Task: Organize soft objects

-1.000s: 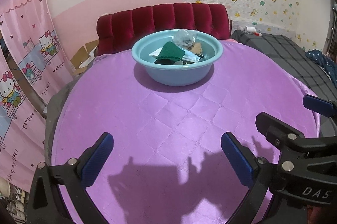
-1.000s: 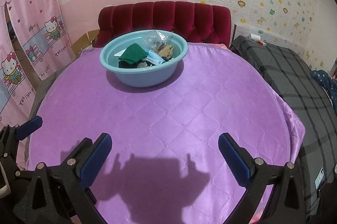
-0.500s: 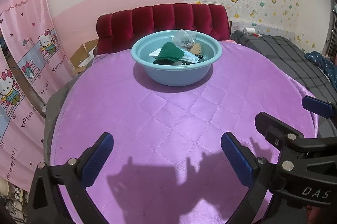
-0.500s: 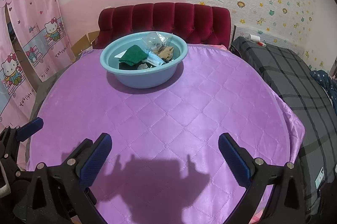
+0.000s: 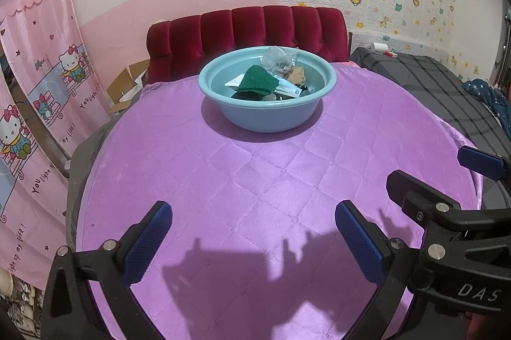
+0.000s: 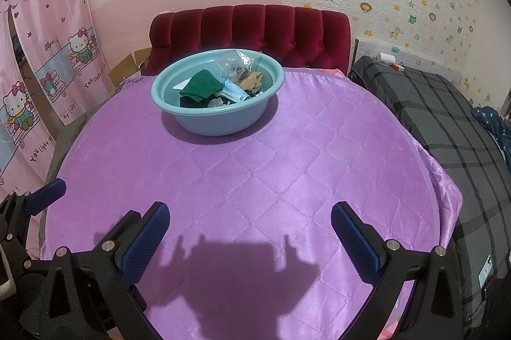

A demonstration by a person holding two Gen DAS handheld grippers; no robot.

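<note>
A light blue basin (image 5: pixel 268 116) stands at the far side of the round purple quilted table (image 5: pixel 255 180); it also shows in the right wrist view (image 6: pixel 220 119). In it lie a green cloth (image 5: pixel 257 81), a tan cloth (image 6: pixel 252 81), a crumpled clear bag (image 5: pixel 278 59) and other small items. My left gripper (image 5: pixel 254 239) is open and empty over the near table edge. My right gripper (image 6: pixel 250 239) is open and empty beside it, to its right.
A red tufted headboard (image 5: pixel 246 33) stands behind the table. A pink Hello Kitty curtain (image 5: pixel 38 84) hangs on the left. A bed with a grey plaid cover (image 6: pixel 447 123) lies on the right.
Both grippers have drawn back a little and risen, so the basin looks slightly farther. Both stay open and empty.
</note>
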